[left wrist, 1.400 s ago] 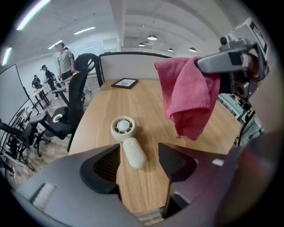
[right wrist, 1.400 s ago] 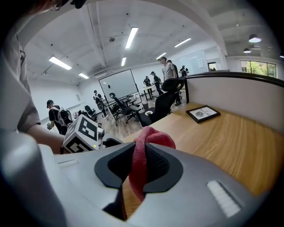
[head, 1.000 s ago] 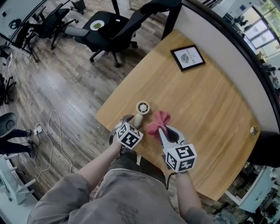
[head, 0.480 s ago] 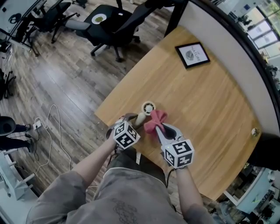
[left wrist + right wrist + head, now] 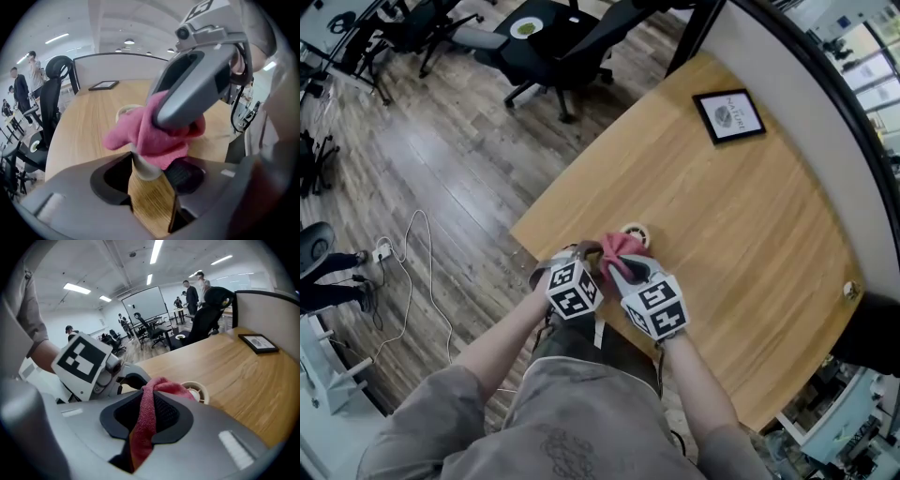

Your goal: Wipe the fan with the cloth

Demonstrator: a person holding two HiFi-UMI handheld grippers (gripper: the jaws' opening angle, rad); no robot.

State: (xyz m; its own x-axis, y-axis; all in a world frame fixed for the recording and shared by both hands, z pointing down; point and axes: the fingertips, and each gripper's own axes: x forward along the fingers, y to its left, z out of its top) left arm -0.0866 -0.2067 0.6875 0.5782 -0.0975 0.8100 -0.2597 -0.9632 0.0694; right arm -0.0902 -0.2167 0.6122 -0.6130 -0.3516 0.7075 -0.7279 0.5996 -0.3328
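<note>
A small cream hand fan (image 5: 635, 232) lies on the wooden table (image 5: 741, 216) near its front edge. My left gripper (image 5: 589, 253) has the fan's handle (image 5: 144, 169) between its jaws, which are closing against it. In the left gripper view that gripper (image 5: 147, 172) sits just below the pink cloth (image 5: 150, 136). My right gripper (image 5: 623, 264) is shut on the cloth (image 5: 617, 247) and presses it on the fan's neck, right beside the round head (image 5: 197, 391). The cloth (image 5: 143, 427) runs up between the right gripper's (image 5: 151, 392) pads. Most of the handle is hidden by the cloth.
A framed picture (image 5: 728, 115) lies at the table's far side. A small object (image 5: 849, 292) sits at the right edge. Black office chairs (image 5: 553, 47) stand on the wood floor beyond the table, and a white cable (image 5: 412, 272) trails at left. People stand far off.
My right gripper has come left and down with the cloth, from beside the fan onto its neck. The left gripper rolled a little and its jaws narrowed round the handle.
</note>
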